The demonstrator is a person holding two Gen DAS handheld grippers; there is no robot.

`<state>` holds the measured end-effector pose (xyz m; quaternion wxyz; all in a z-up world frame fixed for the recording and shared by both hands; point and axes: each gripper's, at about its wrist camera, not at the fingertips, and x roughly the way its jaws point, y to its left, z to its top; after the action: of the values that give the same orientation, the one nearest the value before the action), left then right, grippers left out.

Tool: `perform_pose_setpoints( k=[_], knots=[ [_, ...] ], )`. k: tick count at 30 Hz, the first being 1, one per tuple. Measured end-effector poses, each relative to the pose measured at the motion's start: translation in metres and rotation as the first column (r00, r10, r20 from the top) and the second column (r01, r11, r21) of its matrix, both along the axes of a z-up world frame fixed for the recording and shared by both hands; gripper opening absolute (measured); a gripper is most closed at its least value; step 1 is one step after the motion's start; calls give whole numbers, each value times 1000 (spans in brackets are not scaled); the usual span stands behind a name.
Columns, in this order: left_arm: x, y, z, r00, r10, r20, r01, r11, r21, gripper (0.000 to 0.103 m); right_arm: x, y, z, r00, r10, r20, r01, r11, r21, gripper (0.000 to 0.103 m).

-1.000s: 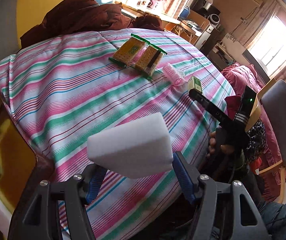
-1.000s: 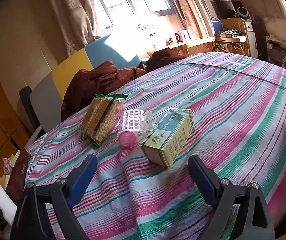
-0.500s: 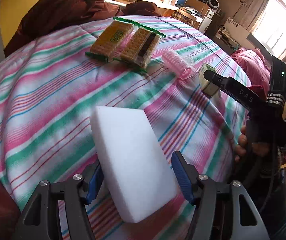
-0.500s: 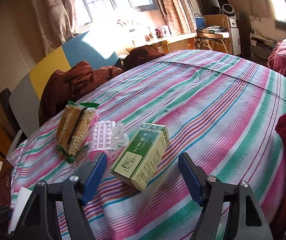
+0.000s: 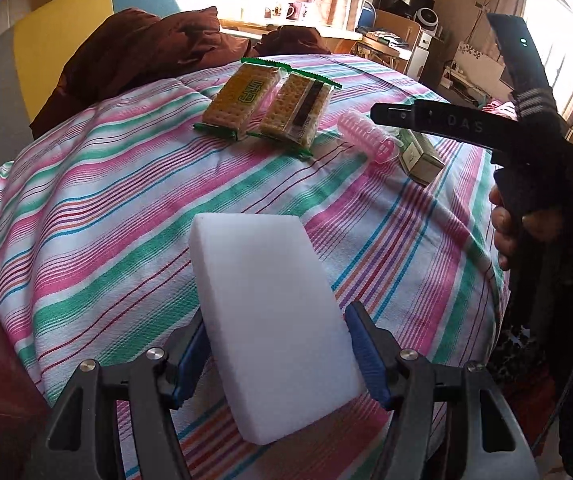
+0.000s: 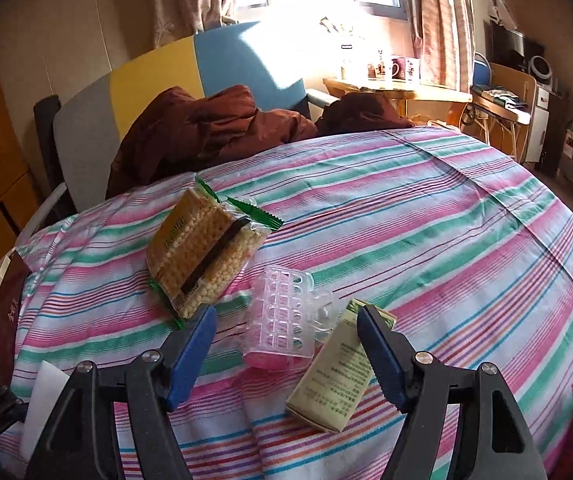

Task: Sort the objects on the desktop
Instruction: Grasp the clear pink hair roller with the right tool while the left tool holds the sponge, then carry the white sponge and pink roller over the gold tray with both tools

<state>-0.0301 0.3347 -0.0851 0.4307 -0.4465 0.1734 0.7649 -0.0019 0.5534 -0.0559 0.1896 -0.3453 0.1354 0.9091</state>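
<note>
Since a second ago my right gripper (image 6: pixel 286 354) has closed in on the row of items, and the white sponge block (image 5: pixel 270 320) in my left gripper (image 5: pixel 276 354) now sits lower and flatter over the striped cloth (image 5: pixel 86 220).

Left tool: both blue pads pressed against the sponge's long sides, pinching it. The block points toward 12 o'clock; I cannot tell whether its underside touches the cloth.

Right tool: fingers spread wide, nothing between the pads. The pink roller (image 6: pixel 282 326) in its clear cage lies between them at 12 o'clock; the green-and-cream box (image 6: pixel 336 372) lies under the right finger at 1 o'clock, tilted.

Layout from the left wrist view: two cracker packs (image 5: pixel 242 98) (image 5: pixel 298 110) side by side at 12 o'clock, the roller just beside them at 1 o'clock, the box touching or nearly touching the roller at 2 o'clock.

Risks, as I judge them:
- The sponge is soft; a hard squeeze could buckle it, and a loose one would let it swing out on release.
- Closing the right tool here may catch roller and box together, since the right finger overlaps the box edge.
- The roller is round and could roll off if nudged.
- The cloth is wrinkled and may drag.

Count: sponge 1, cracker packs 2, roller 1, box 1. Brown bundle (image 6: pixel 206 128) behind, at 11 o'clock: 1.
</note>
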Motion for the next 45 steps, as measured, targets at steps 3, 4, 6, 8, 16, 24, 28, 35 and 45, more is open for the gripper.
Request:
perform_pose_setpoints(
  k=[3,4,6,8,16,24,28,35,45],
  knots=[
    [-5,-4,0,1000,10,28,-11,1000,27,67,-10,2,3,999,27,39,-29,999,41,76],
    [-6,-4,0,999,12,33,-13,999,34,67,-15,3,2,996,59,63,-62,997,36,78],
    [-7,-4,-1,999,14,33,-15,999,41,67,-23,1,-2,989,105,108,-110,993,43,78],
    [-7,-4,-1,999,16,29,-17,999,45,68,-30,-1,-6,980,133,147,-143,988,58,78],
    [-3,-5,-1,1000,19,19,-20,998,59,70,-43,-3,-11,957,178,230,-203,975,88,75],
    [-2,-10,-1,999,31,27,-33,996,85,69,-56,0,-17,930,201,307,-246,962,116,62],
    [0,-13,-1,999,32,14,-33,995,96,67,-40,-12,-13,938,208,276,-252,958,135,61],
    [3,-29,3,999,45,24,-48,988,146,64,-1,-44,2,962,224,153,-244,962,126,61],
    [22,-82,22,994,98,45,-106,968,226,63,22,-106,-7,958,286,24,-287,957,50,61]
  ],
)
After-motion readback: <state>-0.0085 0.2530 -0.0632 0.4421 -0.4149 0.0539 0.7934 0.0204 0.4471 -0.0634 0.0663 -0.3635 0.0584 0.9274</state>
